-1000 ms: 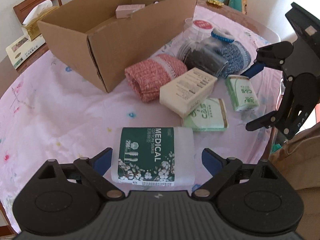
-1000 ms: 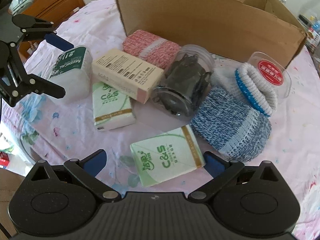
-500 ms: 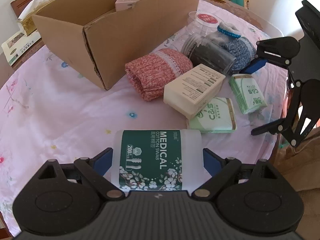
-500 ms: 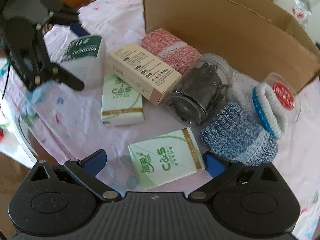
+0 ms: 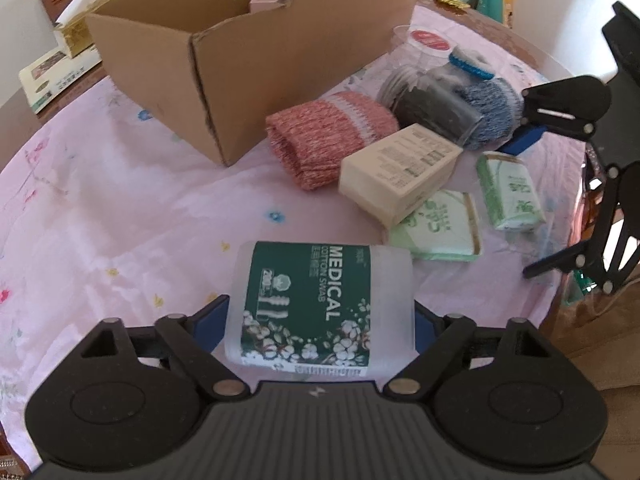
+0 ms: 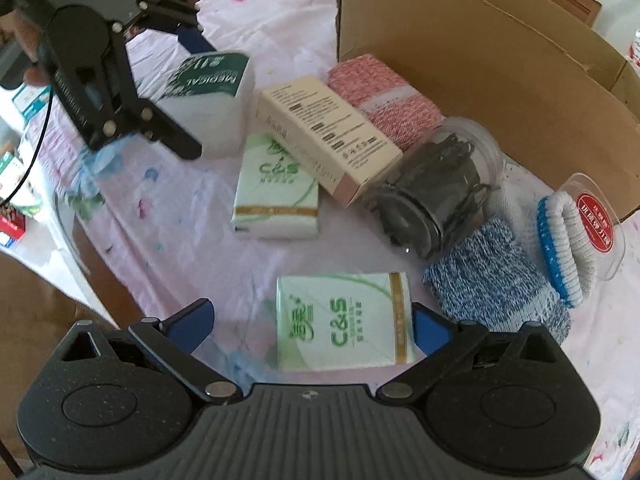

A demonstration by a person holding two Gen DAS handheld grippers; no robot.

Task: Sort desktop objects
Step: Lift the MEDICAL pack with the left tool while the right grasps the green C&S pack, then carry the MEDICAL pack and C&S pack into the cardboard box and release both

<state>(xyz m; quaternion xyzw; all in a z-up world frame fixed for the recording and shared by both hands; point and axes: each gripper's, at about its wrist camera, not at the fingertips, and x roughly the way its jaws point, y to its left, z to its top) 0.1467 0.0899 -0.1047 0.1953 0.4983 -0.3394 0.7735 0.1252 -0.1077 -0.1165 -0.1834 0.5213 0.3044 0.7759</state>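
Note:
A white cotton swab box (image 5: 320, 304) with a green "MEDICAL" label sits between the fingers of my left gripper (image 5: 320, 316). The jaws are closing and both blue pads touch its sides. From the right wrist view, the left gripper (image 6: 190, 94) straddles that cotton swab box (image 6: 208, 96). My right gripper (image 6: 310, 324) stands open over a green C&S tissue pack (image 6: 344, 320), with a gap at the left pad. A second tissue pack (image 6: 276, 192), a beige carton (image 6: 324, 132), a pink sock roll (image 6: 384, 96), a jar of black clips (image 6: 436, 196) and a blue sock (image 6: 496, 284) lie beside the open cardboard box (image 6: 480, 80).
The pink flowered tablecloth (image 5: 120, 208) covers a round table whose edge runs close on the right. A clear lid with a red label (image 6: 596, 220) leans by the cardboard box. A tissue box (image 5: 80, 28) and a flat packet (image 5: 52, 76) sit at the back left.
The left jaws have narrowed onto the cotton swab box, which now sits deeper between the fingers. The right gripper has rolled, so the tissue pack sits squarer between its fingers.

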